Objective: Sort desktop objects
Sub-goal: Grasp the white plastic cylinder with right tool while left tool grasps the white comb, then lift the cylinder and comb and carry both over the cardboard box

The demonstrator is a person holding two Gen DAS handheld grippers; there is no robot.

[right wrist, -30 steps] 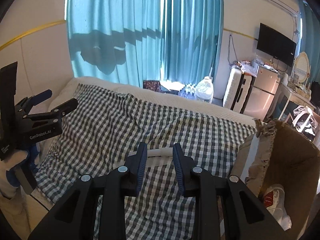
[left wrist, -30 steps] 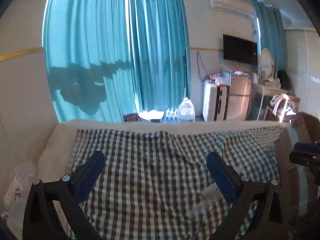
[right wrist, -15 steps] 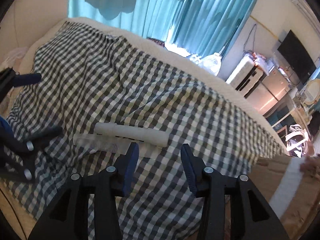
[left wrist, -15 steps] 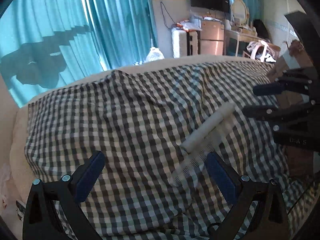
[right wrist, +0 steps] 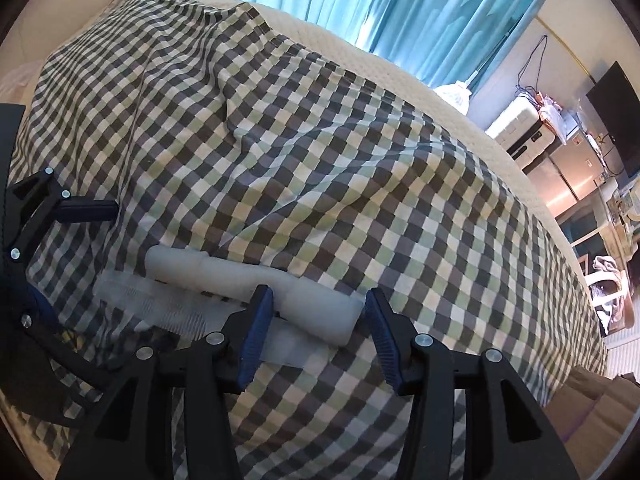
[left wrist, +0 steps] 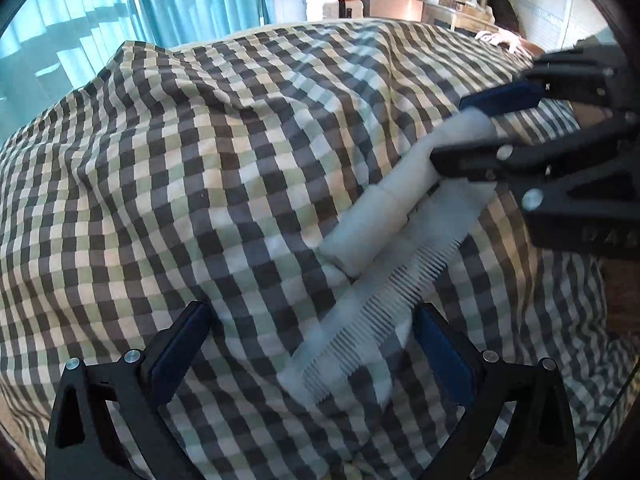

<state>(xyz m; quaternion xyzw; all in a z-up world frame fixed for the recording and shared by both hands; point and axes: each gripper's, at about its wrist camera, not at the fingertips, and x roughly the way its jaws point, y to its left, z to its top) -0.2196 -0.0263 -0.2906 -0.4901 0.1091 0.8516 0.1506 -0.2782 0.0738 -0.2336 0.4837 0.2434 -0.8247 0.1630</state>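
A light, stiff white tube (right wrist: 256, 284) beside a comb (left wrist: 376, 312) on the checked bedcover (right wrist: 320, 152) is straddled, ungripped, by the right hand-held gripper (right wrist: 320, 320), whose jaws have just been opening; a hold near its end is judged best. The left hand-held gripper (left wrist: 312, 344) is held apart.

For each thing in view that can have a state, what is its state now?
White tube: lying flat on the cloth, one end between the right jaws, not gripped.
Comb in clear sleeve: lying beside the tube, touching it.
Checked cloth: spread out, wrinkled.
Right gripper: jaws have just been opening, astride the tube end.
Left gripper: open, over the comb.
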